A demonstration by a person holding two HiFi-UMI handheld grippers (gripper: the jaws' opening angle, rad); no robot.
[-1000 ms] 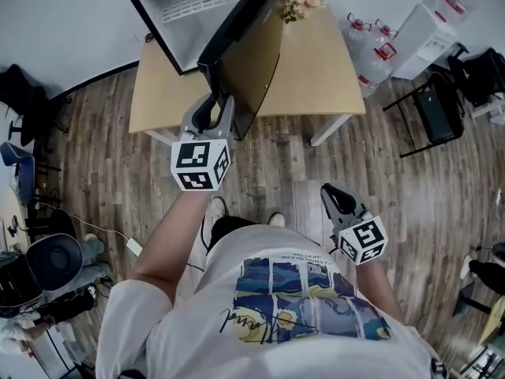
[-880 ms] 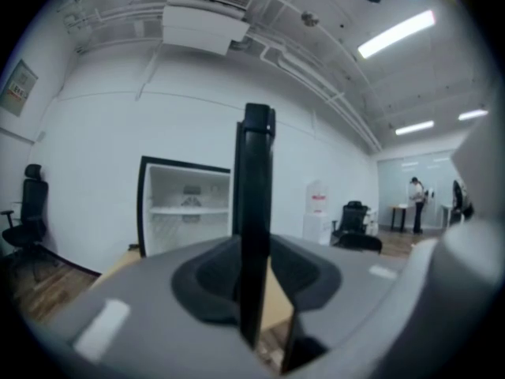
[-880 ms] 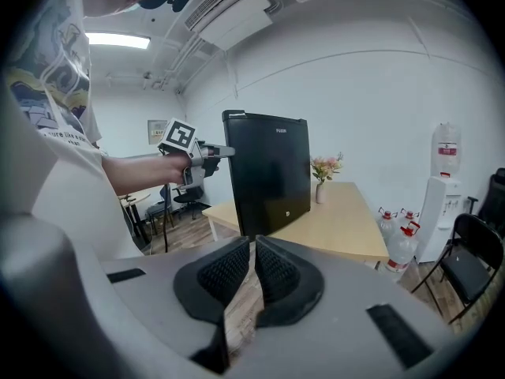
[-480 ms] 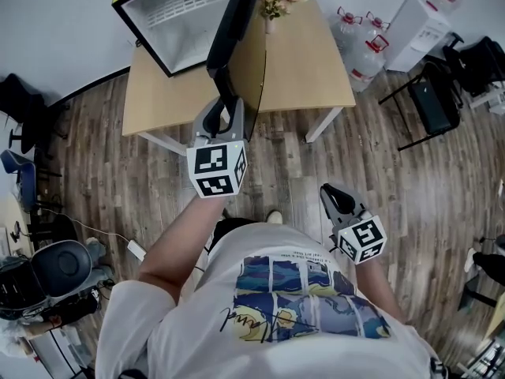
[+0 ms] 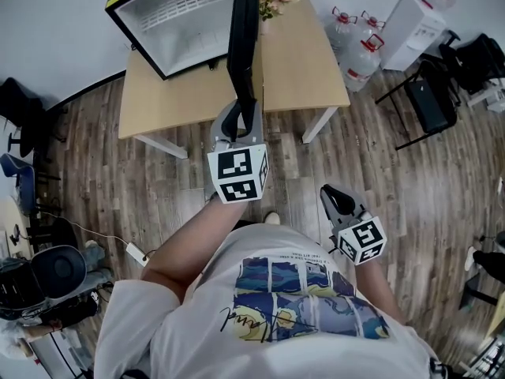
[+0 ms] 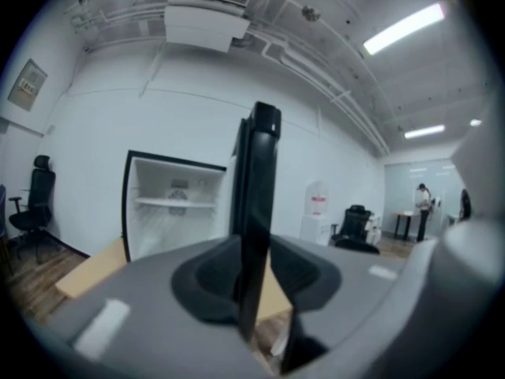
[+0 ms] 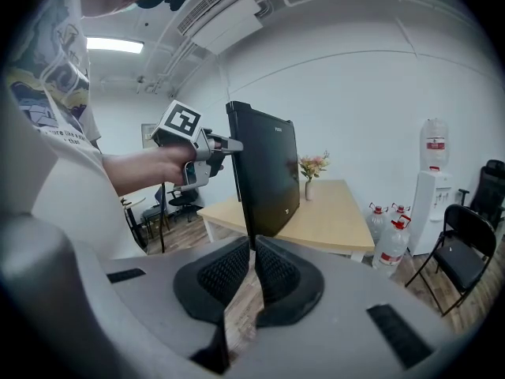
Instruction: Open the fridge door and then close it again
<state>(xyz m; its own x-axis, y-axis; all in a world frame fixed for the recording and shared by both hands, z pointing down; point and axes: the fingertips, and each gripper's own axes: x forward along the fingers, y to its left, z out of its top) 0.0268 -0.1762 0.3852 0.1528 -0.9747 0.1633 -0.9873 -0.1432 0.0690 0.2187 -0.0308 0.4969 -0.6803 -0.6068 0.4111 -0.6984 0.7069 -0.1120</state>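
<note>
Two fingers [image 6: 207,279], apparently on fridge door [image 6: 259,188]

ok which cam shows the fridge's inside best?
Left gripper view: it looks straight into the open fridge, white shelf visible. Head view sees it only steeply from above, beside the door. In the right gripper view the door's dark outer face hides the inside.

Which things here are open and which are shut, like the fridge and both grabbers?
fridge: open
fridge door: swung wide out over the table
left gripper: shut on the fridge door's edge
right gripper: shut, holding nothing
</note>
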